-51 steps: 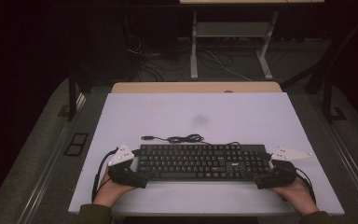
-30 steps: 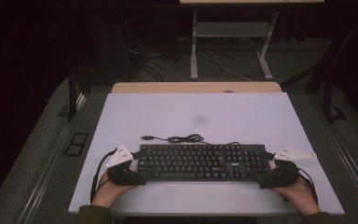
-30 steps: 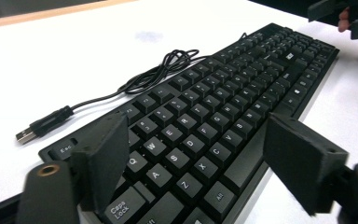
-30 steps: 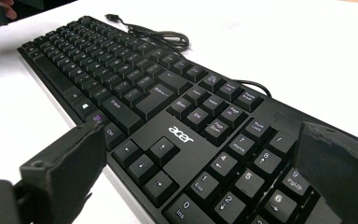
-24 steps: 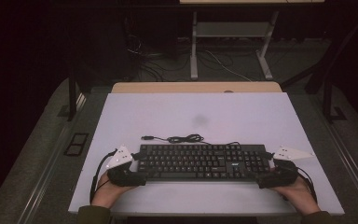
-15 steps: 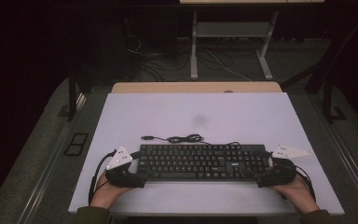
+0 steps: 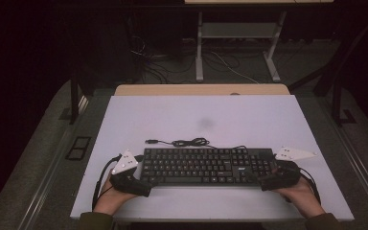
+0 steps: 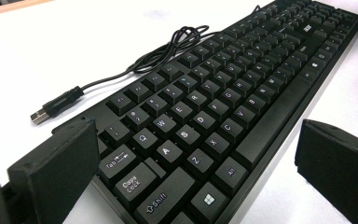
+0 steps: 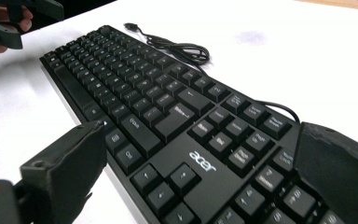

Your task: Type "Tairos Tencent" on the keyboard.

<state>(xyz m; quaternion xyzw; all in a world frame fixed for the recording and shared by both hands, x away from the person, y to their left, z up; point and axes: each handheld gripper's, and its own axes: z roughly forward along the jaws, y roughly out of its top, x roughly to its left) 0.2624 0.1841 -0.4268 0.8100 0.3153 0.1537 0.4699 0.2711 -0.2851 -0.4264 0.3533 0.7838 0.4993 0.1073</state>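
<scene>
At the left of the high view, the person's left hand holds the left gripper at the left end of a black keyboard, which lies flat on the white table near its front edge. In the left gripper view this gripper's two black jaws have just been opening and now stand wide, released; the keyboard's left end lies between them, the left jaw over the far corner by the Tab and Caps Lock keys and the right jaw out on the bare table beyond the keyboard's near edge, apart from it. Whether the left jaw touches the corner cannot be told. Behind the keyboard its black cable lies bunched in loose loops on the table, ending in a USB plug that rests to the left, just off the keyboard's back edge. Farther right, the keyboard's other end sits inside the right gripper, held by the right hand. In the right gripper view its jaws bracket that end: the left jaw stands at the near edge beside the arrow keys, and the right jaw overlaps the number pad corner. They look parted around the keyboard, but whether the pads press on it cannot be told.
</scene>
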